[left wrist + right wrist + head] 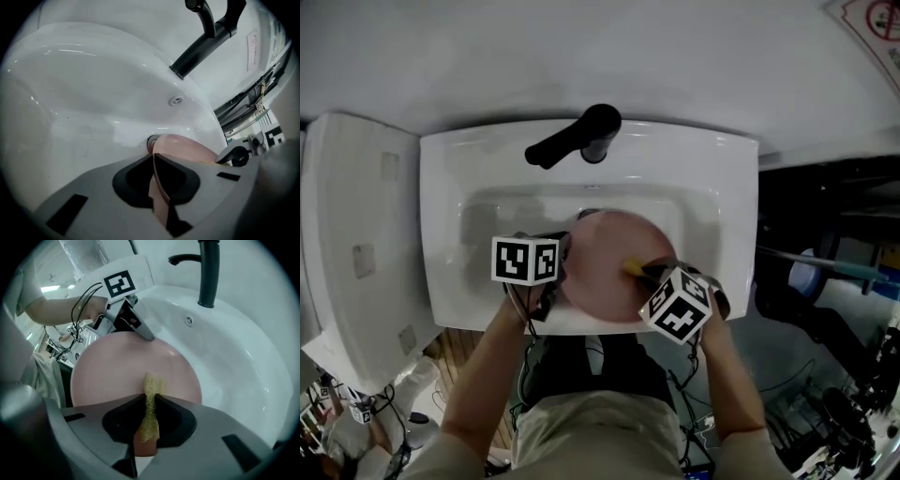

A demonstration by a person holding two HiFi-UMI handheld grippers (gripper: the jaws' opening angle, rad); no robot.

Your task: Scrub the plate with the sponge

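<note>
Item: pink plate (117,371), in the basin of the white sink (450,281), below the black faucet (581,136). Left gripper (153,158): jaws nipped tight on the plate's rim, seen edge-on between them. Right gripper (150,401): jaws clamped on a yellow sponge (151,383), whose tip meets the plate's face (near its middle). Hazards, as judged: scrubbing pressure may twist the plate out of the thin rim hold and knock it against the basin; the narrowly pinched sponge may fold or pull free.
</note>
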